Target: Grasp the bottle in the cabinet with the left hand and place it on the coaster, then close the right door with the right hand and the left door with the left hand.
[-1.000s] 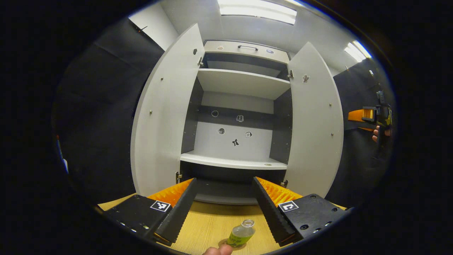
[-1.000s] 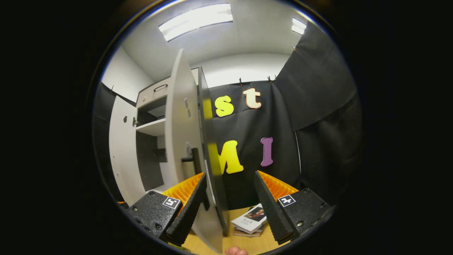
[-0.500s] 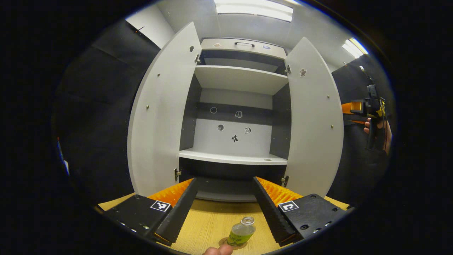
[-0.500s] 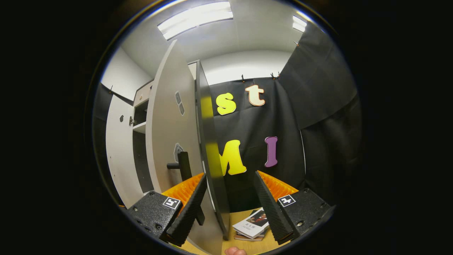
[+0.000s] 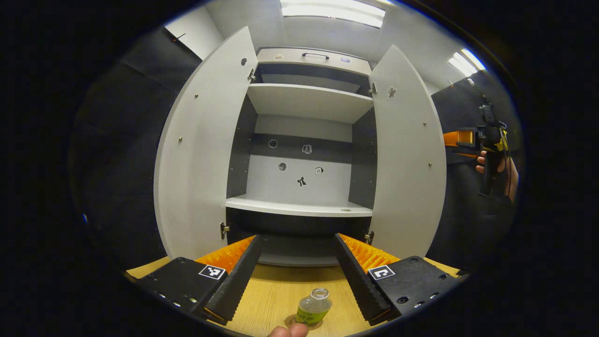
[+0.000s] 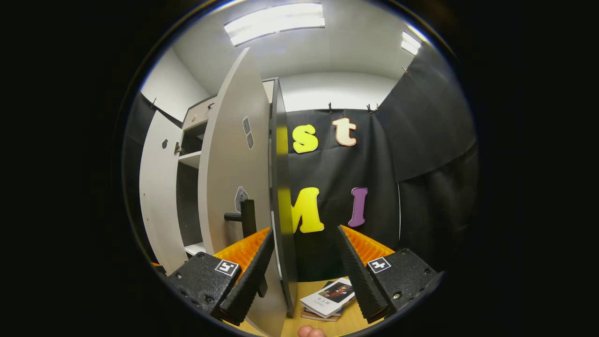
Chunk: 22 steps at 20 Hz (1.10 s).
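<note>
Bottle [image 5: 313,308] now sitting on coaster [image 5: 299,322], left gripper [image 5: 296,274] backing away released; right gripper [image 6: 304,267] spread wide, straddling right door [image 6: 281,196] edge, swinging it closed.

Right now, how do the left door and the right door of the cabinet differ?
The left door stands open with nothing near it; the right door has the right claw at its free edge, fingers either side and not pressing. The right door carries a small sticker near its top; the left door shows a dark mark there instead. Both are pale grey, hinged and wide open, while the bottle stands on the coaster.
</note>
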{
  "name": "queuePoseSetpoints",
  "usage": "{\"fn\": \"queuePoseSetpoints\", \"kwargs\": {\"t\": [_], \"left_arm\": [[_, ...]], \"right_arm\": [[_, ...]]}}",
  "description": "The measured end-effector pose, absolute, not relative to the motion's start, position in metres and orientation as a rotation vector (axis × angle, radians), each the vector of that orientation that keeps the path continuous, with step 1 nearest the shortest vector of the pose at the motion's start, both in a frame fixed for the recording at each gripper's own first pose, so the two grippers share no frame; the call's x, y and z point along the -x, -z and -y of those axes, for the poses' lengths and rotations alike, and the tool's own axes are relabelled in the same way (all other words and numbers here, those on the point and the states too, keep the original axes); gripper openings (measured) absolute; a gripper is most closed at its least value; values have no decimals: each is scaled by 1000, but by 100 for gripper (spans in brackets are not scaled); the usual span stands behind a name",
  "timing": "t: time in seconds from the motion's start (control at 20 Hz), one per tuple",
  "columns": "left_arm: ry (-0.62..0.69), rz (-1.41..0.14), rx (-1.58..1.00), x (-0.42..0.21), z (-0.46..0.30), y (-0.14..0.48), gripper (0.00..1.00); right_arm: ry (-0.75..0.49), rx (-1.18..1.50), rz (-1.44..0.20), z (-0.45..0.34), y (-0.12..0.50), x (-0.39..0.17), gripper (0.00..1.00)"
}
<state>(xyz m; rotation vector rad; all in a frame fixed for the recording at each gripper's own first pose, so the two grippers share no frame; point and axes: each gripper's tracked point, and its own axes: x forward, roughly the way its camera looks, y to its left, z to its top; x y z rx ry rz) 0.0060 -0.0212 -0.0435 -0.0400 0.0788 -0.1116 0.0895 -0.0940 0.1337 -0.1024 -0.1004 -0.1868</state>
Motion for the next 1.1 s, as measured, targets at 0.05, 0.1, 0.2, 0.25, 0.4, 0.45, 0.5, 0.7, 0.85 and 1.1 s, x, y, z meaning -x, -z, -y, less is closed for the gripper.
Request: {"fn": "queuePoseSetpoints", "kwargs": {"t": [0.05, 0.1, 0.2, 0.25, 0.4, 0.45, 0.5, 0.7, 0.85, 1.1], "left_arm": [[115, -76, 34, -5, 21, 43, 95], [117, -74, 28, -4, 21, 43, 95], [120, -75, 24, -4, 21, 42, 94], [117, -75, 25, -3, 20, 43, 94], [105, -80, 29, -2, 16, 44, 94], [98, -82, 29, -1, 13, 44, 95], [90, -83, 28, 0, 10, 45, 94], [47, -97, 35, 6, -7, 49, 95], [21, -101, 37, 8, -16, 49, 95], [2, -91, 29, 9, -26, 46, 95]], "right_arm": [[184, 105, 100, 92, -133, -89, 82], [179, 110, 100, 89, -133, -89, 82], [156, 112, 91, 78, -131, -92, 82], [141, 107, 86, 71, -128, -94, 82], [79, 93, 76, 45, -122, -100, 82], [63, 92, 70, 37, -119, -103, 82], [44, 92, 73, 30, -118, -106, 82], [-3, 94, 81, 3, -109, -124, 82], [20, 121, 48, -5, -94, -147, 82], [-34, 94, 27, -25, -87, -171, 82]]}}
